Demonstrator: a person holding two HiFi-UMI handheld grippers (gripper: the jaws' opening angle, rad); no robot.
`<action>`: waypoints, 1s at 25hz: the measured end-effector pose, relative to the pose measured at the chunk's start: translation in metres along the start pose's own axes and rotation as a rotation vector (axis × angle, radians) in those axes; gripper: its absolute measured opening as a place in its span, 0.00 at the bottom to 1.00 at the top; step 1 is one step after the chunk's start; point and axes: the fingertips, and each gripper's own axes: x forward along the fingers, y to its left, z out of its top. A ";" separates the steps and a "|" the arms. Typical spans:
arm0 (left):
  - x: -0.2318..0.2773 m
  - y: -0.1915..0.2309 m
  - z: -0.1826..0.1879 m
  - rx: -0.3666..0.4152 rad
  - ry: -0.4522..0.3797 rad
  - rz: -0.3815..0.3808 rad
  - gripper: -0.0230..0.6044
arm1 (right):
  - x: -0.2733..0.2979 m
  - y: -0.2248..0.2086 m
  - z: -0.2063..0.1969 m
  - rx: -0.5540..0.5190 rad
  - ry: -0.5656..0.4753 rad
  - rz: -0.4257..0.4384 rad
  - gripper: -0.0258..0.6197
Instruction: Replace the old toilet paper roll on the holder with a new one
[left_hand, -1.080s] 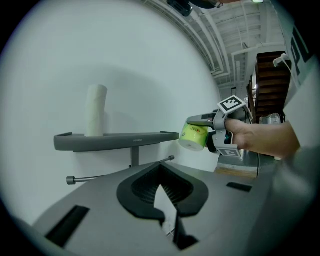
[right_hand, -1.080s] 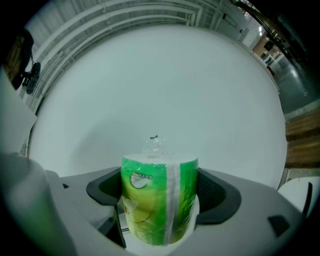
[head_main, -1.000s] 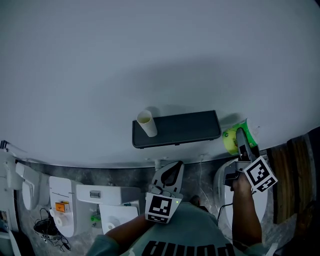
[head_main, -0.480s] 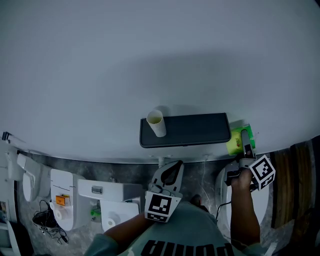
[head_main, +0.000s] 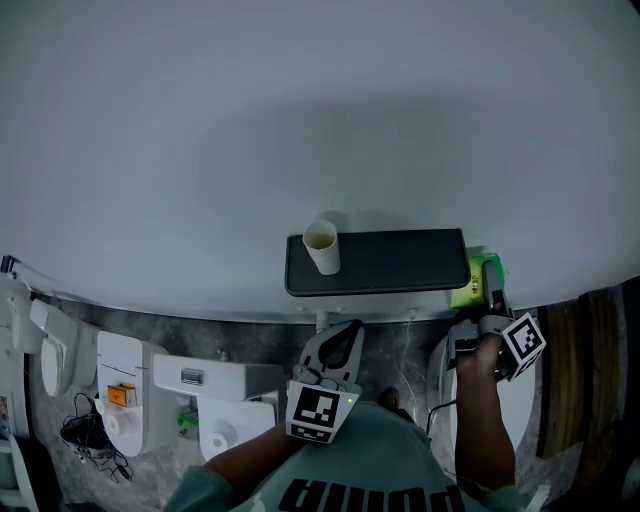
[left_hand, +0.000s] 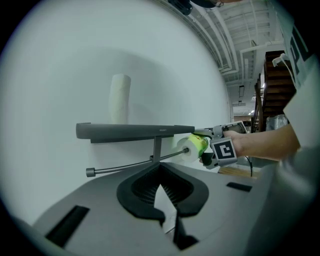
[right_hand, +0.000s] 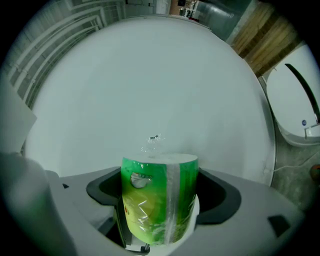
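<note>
Change: the right gripper (head_main: 488, 296) has brought the new roll (head_main: 472, 284) in from the right. The roll now sits against the right end of the shelf (head_main: 390, 262) instead of clear of it. The left gripper (head_main: 345, 335) has kept its place at bottom centre of the head view.
New roll: it is wrapped in green printed film. In the right gripper view it fills the lower centre, standing along the jaws with its white end face on top and a twist of clear film above that.
Right claw: pinching the new roll, with one jaw on either side of it.
Roll and rod: right of centre in the left gripper view, the roll's white end face meets the free end of the thin rod (left_hand: 130, 164) that runs below the shelf. Whether the rod has entered the core cannot be told.
Old roll: a pale tube, the old roll (head_main: 322, 247), stands upright on the left part of the shelf top, apart from both grippers.
Left claw: the jaws are drawn close together at the lower centre of its own view. A narrow pale sliver shows between them, and what it is cannot be told. The claw is well short of the holder.
Holder: a dark flat shelf on the pale wall, with one post from its middle down to the rod. The rod has a small knob at its left end.
Surroundings: white toilets (head_main: 125, 395) stand at the lower left of the head view, and a wooden panel (head_main: 570, 370) is at the right edge.
</note>
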 end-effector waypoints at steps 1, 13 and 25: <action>0.000 0.001 0.000 -0.001 0.000 -0.001 0.04 | 0.000 -0.001 -0.001 0.017 -0.004 0.000 0.71; -0.001 0.003 0.001 -0.003 -0.004 -0.020 0.04 | -0.002 -0.007 -0.015 0.137 -0.001 0.021 0.71; -0.012 0.016 -0.004 -0.008 -0.011 -0.004 0.04 | 0.003 -0.005 -0.059 0.172 0.041 0.033 0.71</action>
